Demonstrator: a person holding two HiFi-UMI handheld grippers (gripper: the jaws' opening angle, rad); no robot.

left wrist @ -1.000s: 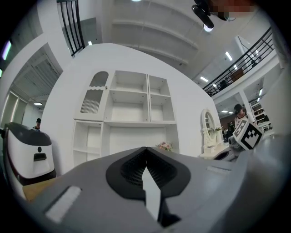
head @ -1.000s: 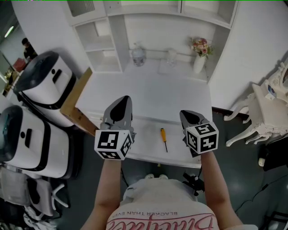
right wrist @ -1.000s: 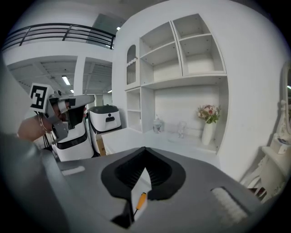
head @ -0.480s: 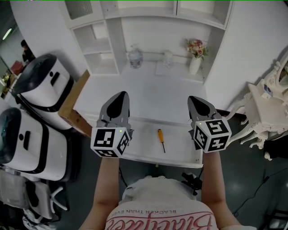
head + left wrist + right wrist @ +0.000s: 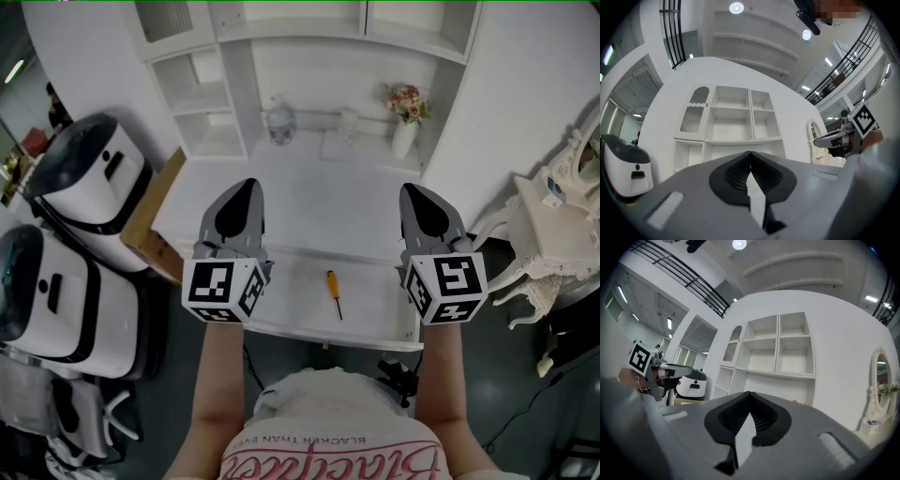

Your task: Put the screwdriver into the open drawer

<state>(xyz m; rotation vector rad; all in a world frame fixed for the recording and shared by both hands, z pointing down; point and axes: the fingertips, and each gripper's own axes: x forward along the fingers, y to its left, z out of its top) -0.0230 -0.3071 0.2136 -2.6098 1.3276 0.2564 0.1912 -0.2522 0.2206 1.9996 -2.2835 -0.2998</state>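
— Two grippers, state? Left first.
— Left gripper [image 5: 246,187]: jaws pressed together with nothing between them, and its own view confirms it. Right gripper [image 5: 413,189]: same, closed and empty. Both are held over the white desk [image 5: 319,202], tips toward the shelf unit [image 5: 220,89].
— Any text?
— The white machines [image 5: 89,173] left of the left gripper have black tops and no legible brand. The marker cubes on both grippers carry black-and-white square codes only, no letters. Nearer the person than the grippers is a shirt [image 5: 328,441]. Its small line is upside down and reads roughly "BLACKER THAN EV…", with one end lost at the left forearm. The pink script under it is cut by the frame edge, unreadable.
— Screwdriver?
— Screwdriver [image 5: 333,293]: yellow handle, dark shaft. It lies between the two grippers, nearer the person than their tips, touching neither. It sits on the lower white front section, which looks like the pulled-out drawer [image 5: 375,319]. The walls are hard to make out, white on white.
— Hidden stuff?
— A wooden board [image 5: 155,220] stands left of the left gripper, its lower end behind the machines. A glass jar [image 5: 278,122] is beyond the left tips and a flower vase [image 5: 406,117] beyond the right. White ornate furniture [image 5: 553,220] right of the right gripper is cut off by the frame. A black object [image 5: 398,380] by the right forearm is partly covered, can't identify it.
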